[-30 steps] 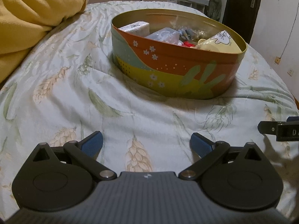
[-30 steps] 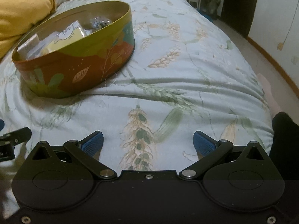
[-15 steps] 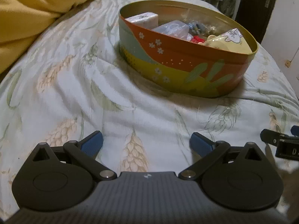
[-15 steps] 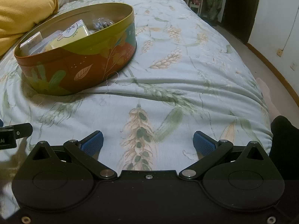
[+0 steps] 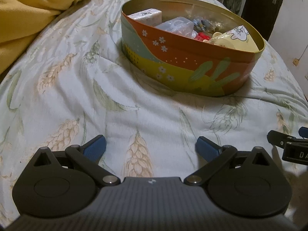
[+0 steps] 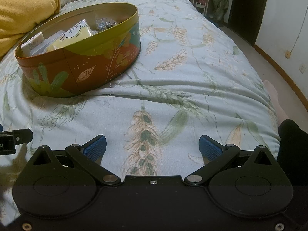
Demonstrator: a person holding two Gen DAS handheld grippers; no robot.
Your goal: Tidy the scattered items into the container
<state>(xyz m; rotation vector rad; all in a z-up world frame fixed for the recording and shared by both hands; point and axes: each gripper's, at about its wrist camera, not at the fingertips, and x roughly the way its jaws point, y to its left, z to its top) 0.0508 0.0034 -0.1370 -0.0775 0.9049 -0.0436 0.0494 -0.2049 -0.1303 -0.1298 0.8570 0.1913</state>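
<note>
An oval tin (image 5: 184, 71) (image 6: 80, 71), painted orange, yellow and green, sits on the bed. Inside it lie a white packet (image 5: 146, 16), a clear plastic box (image 5: 175, 25), a yellow tissue pack with a cartoon face (image 5: 236, 38) (image 6: 75, 33), a small red item (image 5: 201, 36) and a bag of small dark bits (image 6: 105, 23). My left gripper (image 5: 151, 147) stands open over the bedsheet, short of the tin, nothing between its blue pads. To the tin's right, my right gripper (image 6: 152, 147) is open too and holds nothing. No loose item shows on the sheet.
The bedsheet (image 6: 192, 88) has a wheat print and soft folds. A yellow blanket (image 5: 32, 5) is piled at the far left. The bed's right edge drops to the floor (image 6: 288, 84), with a dark door (image 6: 248, 5) beyond. A person's foot (image 6: 273, 98) and dark trouser leg (image 6: 294, 144) are at the right.
Both grippers have drifted slightly, so the tin has shifted right in both views and sits higher in the right wrist view. Both stay open and empty.
</note>
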